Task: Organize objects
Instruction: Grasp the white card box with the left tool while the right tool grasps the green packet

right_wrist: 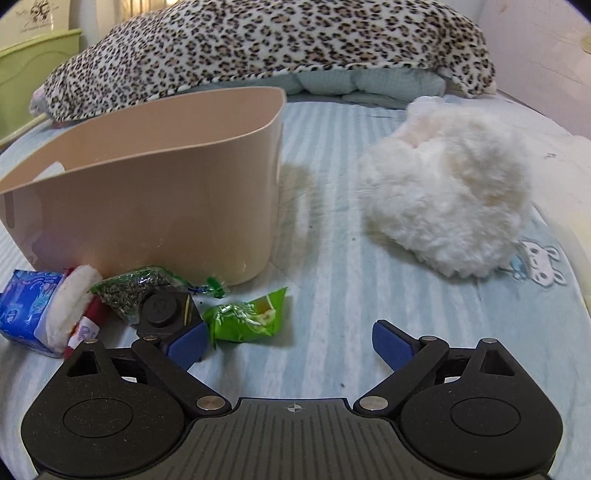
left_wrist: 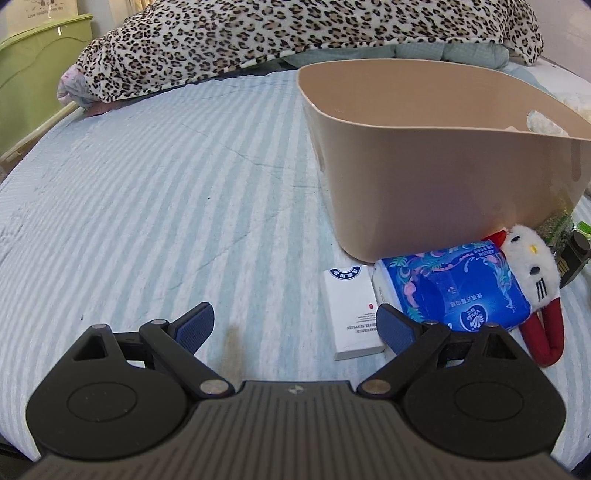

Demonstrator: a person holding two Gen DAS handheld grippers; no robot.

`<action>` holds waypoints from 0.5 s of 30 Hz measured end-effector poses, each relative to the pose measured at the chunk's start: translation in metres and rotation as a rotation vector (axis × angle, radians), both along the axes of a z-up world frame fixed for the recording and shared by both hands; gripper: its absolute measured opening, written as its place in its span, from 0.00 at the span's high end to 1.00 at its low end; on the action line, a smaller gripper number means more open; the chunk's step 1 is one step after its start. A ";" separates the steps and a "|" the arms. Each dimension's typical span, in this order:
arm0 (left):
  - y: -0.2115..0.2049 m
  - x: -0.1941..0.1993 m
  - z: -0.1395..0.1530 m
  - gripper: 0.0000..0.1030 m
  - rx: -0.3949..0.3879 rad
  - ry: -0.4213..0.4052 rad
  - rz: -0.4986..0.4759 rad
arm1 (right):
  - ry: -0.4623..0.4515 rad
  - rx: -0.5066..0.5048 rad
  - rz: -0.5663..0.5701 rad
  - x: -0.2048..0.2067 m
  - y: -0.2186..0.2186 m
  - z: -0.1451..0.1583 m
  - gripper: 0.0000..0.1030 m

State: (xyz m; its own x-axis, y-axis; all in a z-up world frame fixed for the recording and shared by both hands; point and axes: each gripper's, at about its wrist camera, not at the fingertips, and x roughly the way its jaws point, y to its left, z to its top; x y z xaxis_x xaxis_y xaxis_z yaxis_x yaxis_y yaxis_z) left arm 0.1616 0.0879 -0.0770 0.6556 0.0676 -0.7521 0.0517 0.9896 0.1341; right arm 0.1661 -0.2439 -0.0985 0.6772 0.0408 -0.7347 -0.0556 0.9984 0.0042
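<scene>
- Beige bin (left_wrist: 436,177): stands upright on the striped bedsheet (left_wrist: 166,206), open-topped, cut-out handle in its end walls; taken here as the landmark. Seen also from the right wrist view (right_wrist: 147,192).
- White box (left_wrist: 351,310): lies flat on the sheet in front of the bin's near left corner, printed text on its face; just beside the tissue pack.
- Tissue pack (left_wrist: 454,284): blue patterned wrapper, lying against the bin's front wall at its base.
- Cat plush (left_wrist: 532,266): white head with red limbs, resting against the tissue pack, in front of the bin's right end.
- Seed packet (right_wrist: 136,291): clear bag of dark seeds with green ends, at the foot of the bin's front wall.
- Black block (right_wrist: 166,308): dark squarish item, in front of the seed packet, touching the right gripper's left finger.
- Green snack packet (right_wrist: 247,317): crumpled, on the sheet in front of the bin's right corner.
- White fluffy plush (right_wrist: 450,199): well apart from the bin, to its right.
- Leopard blanket (left_wrist: 295,33): heaped behind the bin.
- Left gripper (left_wrist: 295,325): jaws spread wide, holding nothing; the white box lies just inside its right finger.
- Right gripper (right_wrist: 288,343): jaws spread wide, empty; the green snack packet lies just ahead of its left finger.
</scene>
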 end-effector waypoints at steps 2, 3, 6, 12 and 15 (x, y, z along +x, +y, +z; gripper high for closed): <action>-0.002 0.004 -0.002 0.08 0.000 0.000 -0.004 | 0.011 0.003 0.007 0.005 0.004 -0.003 0.08; -0.002 0.005 -0.004 0.08 -0.006 0.000 -0.005 | 0.016 0.000 0.010 0.008 0.007 -0.006 0.09; -0.001 0.011 -0.009 0.08 -0.034 0.004 0.004 | 0.011 0.012 0.003 0.012 0.007 -0.009 0.10; 0.005 0.023 -0.016 0.13 -0.106 0.019 0.040 | 0.021 0.119 -0.037 0.017 -0.006 -0.015 0.18; 0.007 0.023 -0.018 0.26 -0.146 0.034 0.048 | 0.012 0.123 -0.021 0.015 -0.002 -0.014 0.33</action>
State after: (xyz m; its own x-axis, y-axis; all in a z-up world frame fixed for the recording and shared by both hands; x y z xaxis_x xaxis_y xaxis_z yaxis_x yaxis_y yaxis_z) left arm 0.1850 0.0951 -0.0955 0.6282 -0.0131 -0.7779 0.0058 0.9999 -0.0122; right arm 0.1806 -0.2458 -0.1123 0.6702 0.1171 -0.7329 -0.0341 0.9913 0.1271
